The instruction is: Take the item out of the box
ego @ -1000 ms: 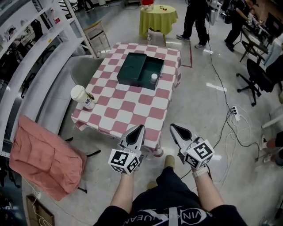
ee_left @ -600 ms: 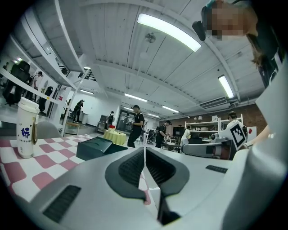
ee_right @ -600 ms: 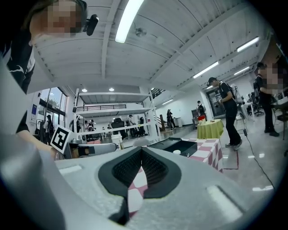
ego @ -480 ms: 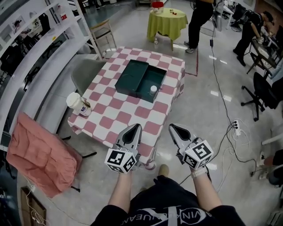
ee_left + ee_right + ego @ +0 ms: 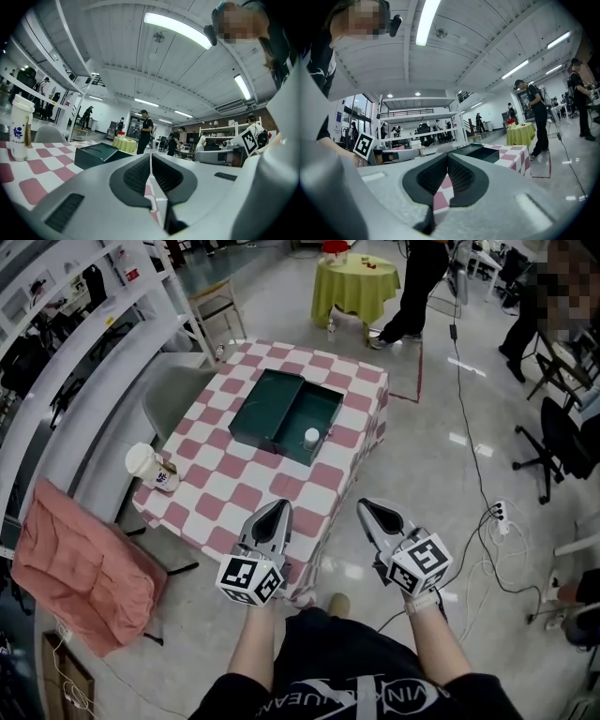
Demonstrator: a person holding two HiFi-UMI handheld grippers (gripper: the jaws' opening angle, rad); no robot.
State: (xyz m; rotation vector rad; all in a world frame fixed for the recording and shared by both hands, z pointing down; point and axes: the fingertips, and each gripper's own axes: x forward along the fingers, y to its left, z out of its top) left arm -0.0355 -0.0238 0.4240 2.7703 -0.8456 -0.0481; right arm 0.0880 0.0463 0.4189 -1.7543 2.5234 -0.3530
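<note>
- Both tools are held level short of the table: my left gripper (image 5: 278, 506) and my right gripper (image 5: 367, 506) each have their jaws pressed together with nothing between them.
- Only the head view looks down into the dark green box (image 5: 285, 412). A small white container (image 5: 311, 437) stands in the compartment nearer the table's right edge, close to that compartment's near wall.
- The left gripper view takes in just the box's outer wall, beyond the closed jaw tips, and a lidded paper cup (image 5: 21, 127) at the far left, under ceiling strip lights.
- The right gripper view catches the box from the side, with a standing person (image 5: 537, 117) beside a small table under a yellow-green cloth (image 5: 521, 133).
- The box sits towards the far end of a table under a pink-and-white checked cloth (image 5: 246, 498); the cup stands at the cloth's left edge.
- The room is a glossy-floored workshop, with white shelving (image 5: 80, 329) along the left and a pink cloth (image 5: 80, 568) draped low beside it.
- At right, cables and a power strip (image 5: 498, 512) lie on the floor.
</note>
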